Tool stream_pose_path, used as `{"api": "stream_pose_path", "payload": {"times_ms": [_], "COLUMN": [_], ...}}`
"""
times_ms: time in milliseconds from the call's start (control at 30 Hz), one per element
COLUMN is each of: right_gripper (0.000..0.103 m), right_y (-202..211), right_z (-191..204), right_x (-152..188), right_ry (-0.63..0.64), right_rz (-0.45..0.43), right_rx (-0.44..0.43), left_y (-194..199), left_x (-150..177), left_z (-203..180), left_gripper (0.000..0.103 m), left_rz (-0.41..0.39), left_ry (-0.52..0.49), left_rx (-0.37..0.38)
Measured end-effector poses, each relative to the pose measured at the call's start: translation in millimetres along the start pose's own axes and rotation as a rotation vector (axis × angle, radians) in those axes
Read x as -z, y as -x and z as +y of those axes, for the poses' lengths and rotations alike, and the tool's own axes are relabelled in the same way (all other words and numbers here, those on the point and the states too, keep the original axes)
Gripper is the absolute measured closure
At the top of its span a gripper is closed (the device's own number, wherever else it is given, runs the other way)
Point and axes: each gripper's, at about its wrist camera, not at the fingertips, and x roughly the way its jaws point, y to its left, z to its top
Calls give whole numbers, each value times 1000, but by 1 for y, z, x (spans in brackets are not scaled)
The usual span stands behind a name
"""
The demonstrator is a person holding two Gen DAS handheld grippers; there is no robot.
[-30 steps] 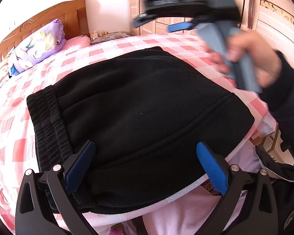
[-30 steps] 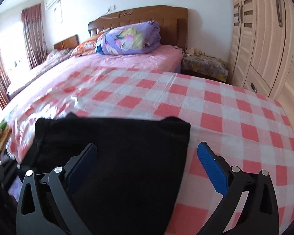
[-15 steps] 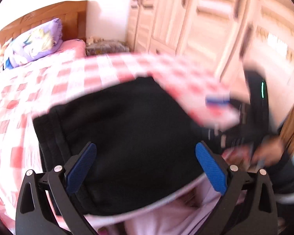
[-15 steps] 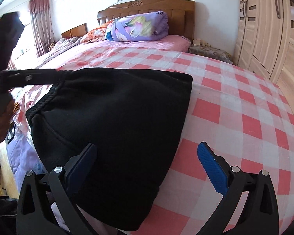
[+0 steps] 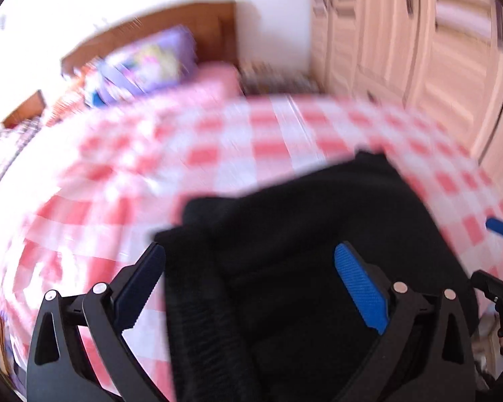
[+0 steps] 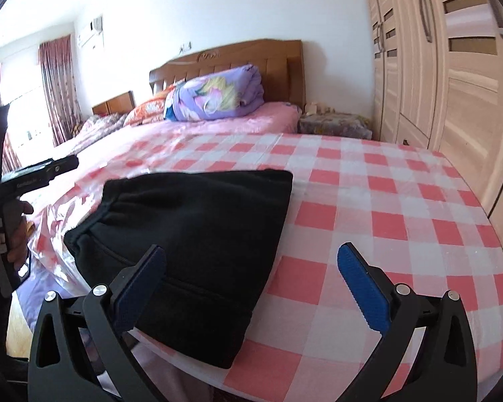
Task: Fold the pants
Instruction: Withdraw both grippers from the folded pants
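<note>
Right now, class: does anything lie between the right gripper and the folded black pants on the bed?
Nothing visible does. The right gripper is open, its left finger already over the black pants on the checked sheet.

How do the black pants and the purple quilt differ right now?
The pants are plain black and lie flat, folded, at the near edge of the checked sheet. The quilt is purple with a printed figure, rolled into a thick bundle, and sits far back against the headboard. Both lie on the bed, untouched by either gripper.
</note>
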Motion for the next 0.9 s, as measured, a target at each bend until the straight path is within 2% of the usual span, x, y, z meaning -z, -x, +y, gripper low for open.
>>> {"api": "stream_pose_path", "payload": {"times_ms": [67,167,300,367,433,500,533,633,700,767,900], "right_gripper": [4,4,4,4,4,4,4,4,4,4,4], "right_y": [18,36,43,39,37,34,35,31,29,27,25], "right_z": [4,17,46,63,74,80,81,77,75,73,74], "right_x": [4,9,19,27,38,46,50,53,54,54,56], "right_ry": [-32,-49,19,92,155,195,200,179,161,151,145], "right_rz": [-69,-149,-134,-90,-55,-13,1,30,38,41,47], "right_rx": [4,12,-38,-39,-27,-23,-26,-36,-35,-32,-38], "left_y": [40,87,139,152,158,157,152,131,110,95,87], "left_x": [10,24,38,41,48,60,69,92,104,110,115], "left_z": [14,25,28,28,18,1,-10,-31,-42,-53,-65], "left_gripper": [2,2,2,2,2,2,2,2,2,2,2], "left_rz": [-129,-254,-407,-450,-445,-404,-370,-269,-183,-125,-128], "left_ry": [68,116,132,148,174,181,178,177,133,81,31], "left_rx": [-53,-202,-392,-421,-414,-364,-324,-271,-228,-227,-226]}}
